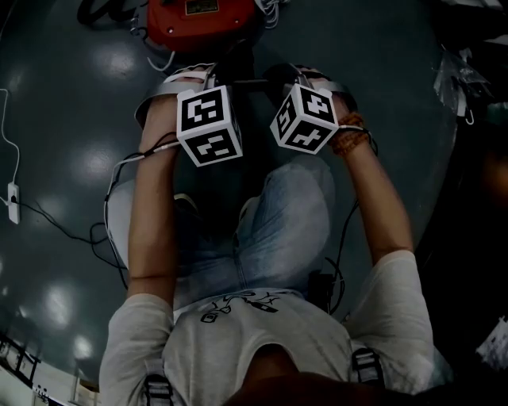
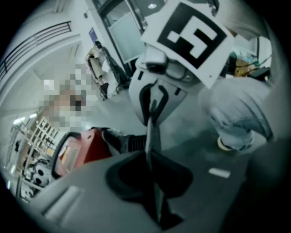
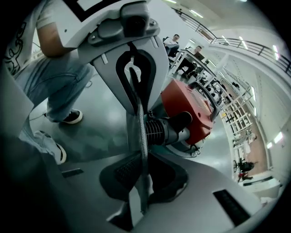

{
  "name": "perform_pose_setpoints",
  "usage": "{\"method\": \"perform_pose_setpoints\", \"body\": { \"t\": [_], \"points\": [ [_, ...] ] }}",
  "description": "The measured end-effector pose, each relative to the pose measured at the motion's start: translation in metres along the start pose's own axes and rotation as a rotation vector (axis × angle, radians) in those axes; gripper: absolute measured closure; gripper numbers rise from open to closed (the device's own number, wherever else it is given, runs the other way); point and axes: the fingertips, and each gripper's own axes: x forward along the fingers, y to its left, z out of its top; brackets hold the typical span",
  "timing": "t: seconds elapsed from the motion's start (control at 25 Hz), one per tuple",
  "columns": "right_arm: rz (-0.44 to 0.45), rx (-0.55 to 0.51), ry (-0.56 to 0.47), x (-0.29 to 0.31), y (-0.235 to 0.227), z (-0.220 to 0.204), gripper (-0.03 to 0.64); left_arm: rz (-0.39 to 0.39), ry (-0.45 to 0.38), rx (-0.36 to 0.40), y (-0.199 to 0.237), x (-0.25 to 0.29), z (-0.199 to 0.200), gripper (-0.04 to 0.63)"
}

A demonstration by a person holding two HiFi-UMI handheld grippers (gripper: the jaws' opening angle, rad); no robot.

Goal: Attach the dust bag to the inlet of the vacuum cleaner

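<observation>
The red vacuum cleaner point(image 1: 200, 22) stands on the dark floor just beyond both grippers. Its black ribbed inlet tube point(image 3: 159, 129) points toward me, also seen in the left gripper view as the inlet tube point(image 2: 122, 142). The dust bag shows only edge-on, as a thin grey sheet point(image 3: 138, 136) stretched between the two grippers. My left gripper point(image 2: 152, 157) is shut on one end of the sheet point(image 2: 152, 132). My right gripper point(image 3: 142, 168) is shut on the other end. In the head view the left gripper point(image 1: 198, 83) and right gripper point(image 1: 313, 79) hang side by side, and the bag is hidden under them.
A white power strip point(image 1: 12, 198) and loose cables point(image 1: 103, 230) lie on the floor at the left. The person's shoes point(image 3: 68, 117) stand close behind the grippers. Pale plastic bags point(image 1: 456, 79) sit at the far right. Metal racks point(image 3: 236, 113) line the background.
</observation>
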Motion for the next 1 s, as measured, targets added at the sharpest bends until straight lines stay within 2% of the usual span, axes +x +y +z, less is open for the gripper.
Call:
{"method": "perform_pose_setpoints", "body": {
  "t": [0.08, 0.16, 0.28, 0.36, 0.44, 0.48, 0.6, 0.68, 0.76, 0.92, 1.0],
  "points": [
    [-0.023, -0.069, 0.037, 0.002, -0.005, 0.003, 0.58, -0.022, -0.03, -0.049, 0.0, 0.001, -0.004, 0.563],
    [-0.028, -0.078, 0.042, 0.003, -0.008, 0.003, 0.58, 0.009, -0.031, -0.036, 0.003, 0.001, -0.005, 0.561],
    [-0.012, 0.035, -0.006, 0.005, -0.007, -0.002, 0.581, 0.097, -0.004, 0.041, 0.009, 0.003, -0.001, 0.558],
    [0.02, 0.128, -0.042, 0.007, -0.006, -0.005, 0.581, 0.124, 0.004, 0.062, 0.012, 0.004, 0.002, 0.554],
    [0.047, 0.157, -0.049, 0.006, -0.006, -0.005, 0.581, 0.11, -0.013, 0.024, 0.013, 0.005, 0.002, 0.555],
    [0.049, 0.136, -0.035, 0.006, -0.007, -0.004, 0.581, 0.092, -0.031, -0.014, 0.014, 0.005, 0.002, 0.557],
    [0.029, 0.007, 0.032, 0.005, -0.013, 0.0, 0.58, 0.024, -0.094, -0.144, 0.015, 0.003, -0.002, 0.561],
    [0.036, -0.044, 0.055, 0.006, -0.015, 0.003, 0.58, 0.001, -0.111, -0.185, 0.014, 0.002, -0.004, 0.561],
    [0.062, -0.023, 0.042, 0.006, -0.015, 0.002, 0.58, 0.017, -0.094, -0.157, 0.015, 0.002, -0.003, 0.561],
    [0.131, 0.171, -0.059, 0.008, -0.013, -0.004, 0.58, 0.1, -0.014, -0.033, 0.018, 0.004, 0.002, 0.557],
    [0.16, 0.232, -0.088, 0.008, -0.013, -0.005, 0.58, 0.112, -0.01, -0.029, 0.019, 0.005, 0.003, 0.557]
  ]
}}
